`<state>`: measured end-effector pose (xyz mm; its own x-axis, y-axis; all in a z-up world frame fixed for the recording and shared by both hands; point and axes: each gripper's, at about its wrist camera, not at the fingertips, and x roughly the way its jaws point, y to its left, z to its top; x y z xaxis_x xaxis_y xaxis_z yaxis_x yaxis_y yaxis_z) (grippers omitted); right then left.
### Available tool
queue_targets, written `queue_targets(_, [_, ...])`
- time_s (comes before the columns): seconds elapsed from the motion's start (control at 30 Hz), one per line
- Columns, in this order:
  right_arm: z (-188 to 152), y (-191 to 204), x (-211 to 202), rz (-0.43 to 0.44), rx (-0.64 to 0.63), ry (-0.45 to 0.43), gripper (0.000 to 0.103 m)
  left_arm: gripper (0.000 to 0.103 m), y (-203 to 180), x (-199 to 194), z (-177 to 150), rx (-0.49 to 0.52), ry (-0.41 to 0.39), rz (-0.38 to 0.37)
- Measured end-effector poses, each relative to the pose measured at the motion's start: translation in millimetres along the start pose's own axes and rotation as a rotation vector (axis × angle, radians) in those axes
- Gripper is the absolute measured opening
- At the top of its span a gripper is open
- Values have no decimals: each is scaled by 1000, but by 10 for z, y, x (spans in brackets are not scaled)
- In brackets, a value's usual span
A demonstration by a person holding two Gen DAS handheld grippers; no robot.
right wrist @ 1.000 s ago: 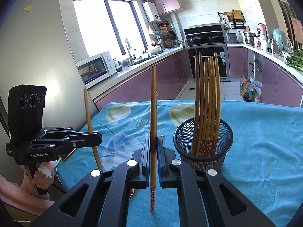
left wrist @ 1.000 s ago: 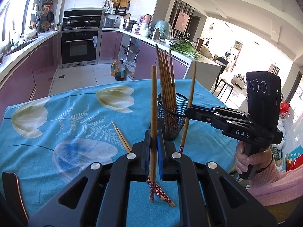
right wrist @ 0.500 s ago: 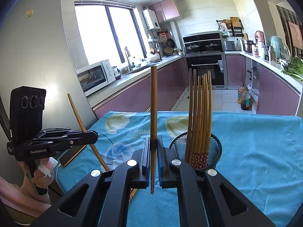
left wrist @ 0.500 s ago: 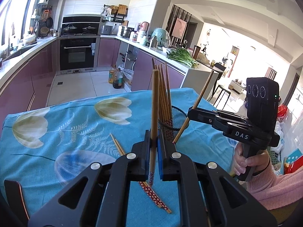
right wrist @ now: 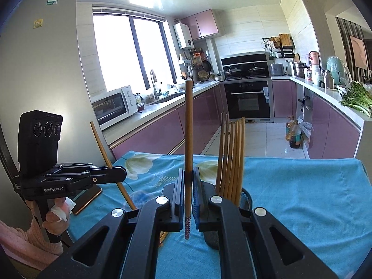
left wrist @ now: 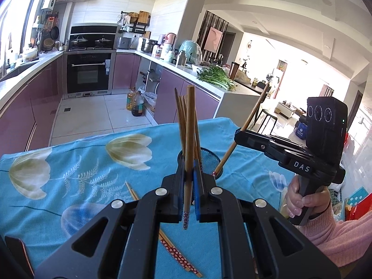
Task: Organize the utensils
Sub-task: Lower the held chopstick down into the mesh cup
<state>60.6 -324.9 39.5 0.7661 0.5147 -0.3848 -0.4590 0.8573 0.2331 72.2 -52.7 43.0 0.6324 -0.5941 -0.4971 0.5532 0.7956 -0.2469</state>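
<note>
My left gripper (left wrist: 189, 172) is shut on a wooden chopstick (left wrist: 189, 139) that stands upright, its patterned end hanging below the blue pads. Just behind the gripper is a black mesh holder (left wrist: 209, 160) with several chopsticks in it. My right gripper (left wrist: 237, 134) comes in from the right, shut on a tilted chopstick (left wrist: 252, 112) whose patterned tip is above the holder's rim. In the right wrist view, my right gripper (right wrist: 188, 179) clamps its chopstick (right wrist: 188, 127) beside the holder (right wrist: 245, 197). The left gripper (right wrist: 123, 173) grips a slanted chopstick (right wrist: 102, 146).
Two loose chopsticks (left wrist: 176, 253) lie on the blue flowered tablecloth (left wrist: 81, 162) under my left gripper. A phone (right wrist: 87, 197) rests at the table's left edge. The person's hands in pink sleeves hold both handles. Kitchen counters and an oven stand behind the table.
Both grippers have risen with their chopsticks, and the holder now sits lower, behind the fingers. Seen from the other camera, each held chopstick leans more than before.
</note>
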Motion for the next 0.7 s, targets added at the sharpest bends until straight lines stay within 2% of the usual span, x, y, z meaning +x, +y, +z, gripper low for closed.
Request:
queue_targets(0.43, [197, -30, -166, -28, -37, -59, 6, 7, -158, 50, 329, 24, -60, -38])
queue_targets(0.7, [292, -80, -218, -43, -41, -93, 6, 7, -234, 94, 482, 37, -91, -35])
